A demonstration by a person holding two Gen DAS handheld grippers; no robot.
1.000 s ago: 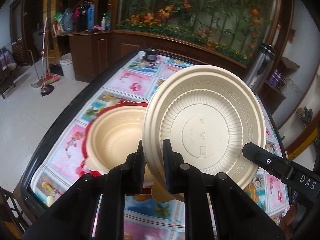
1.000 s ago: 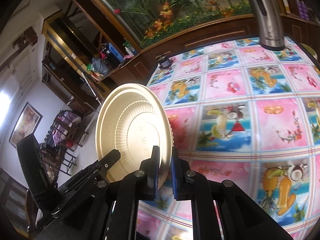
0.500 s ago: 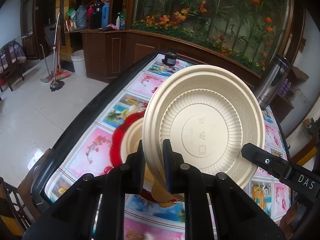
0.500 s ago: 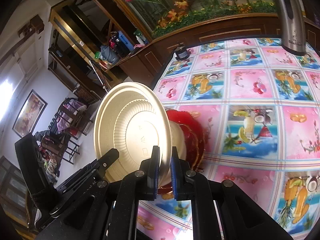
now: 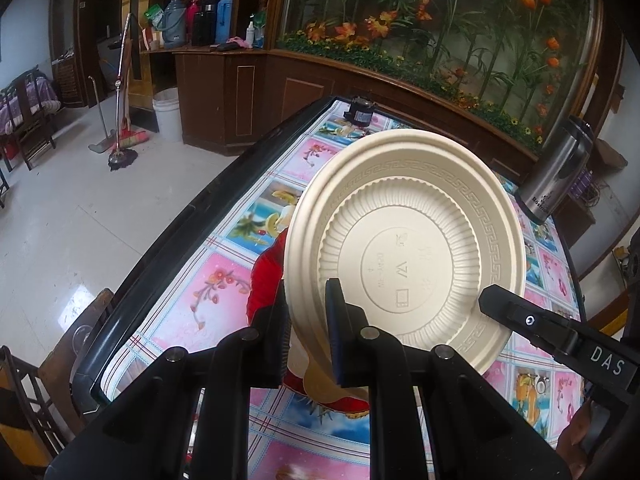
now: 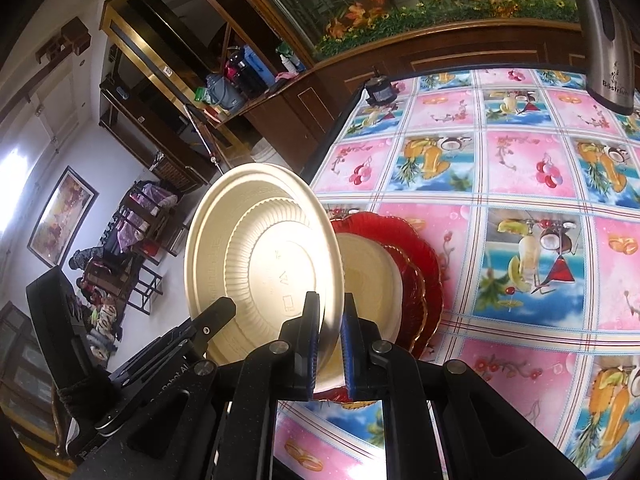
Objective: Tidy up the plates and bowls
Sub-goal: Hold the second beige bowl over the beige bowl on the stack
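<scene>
A cream plastic plate (image 5: pixel 404 252) hangs tilted on edge above the table, its underside facing both cameras. My left gripper (image 5: pixel 308 312) is shut on its left rim. My right gripper (image 6: pixel 330 312) is shut on the opposite rim, and one of its fingers (image 5: pixel 520 316) shows at the plate's lower right in the left wrist view. Behind the plate (image 6: pixel 264 272), a cream bowl (image 6: pixel 372 280) sits on stacked red scalloped plates (image 6: pixel 424 264) on the tablecloth. In the left wrist view only the red plates' left edge (image 5: pixel 266 284) shows past the held plate.
A steel flask (image 5: pixel 556 176) (image 6: pixel 608 40) stands at the table's far right. A small dark object (image 5: pixel 360 114) sits at the far end. The table's black edge (image 5: pixel 168 236) runs along the left, with a wooden chair (image 5: pixel 24 392) below it.
Both grippers have carried the plate sideways towards the table's left edge. It now covers the bowl in the left wrist view, and the red plates have come into the right wrist view.
</scene>
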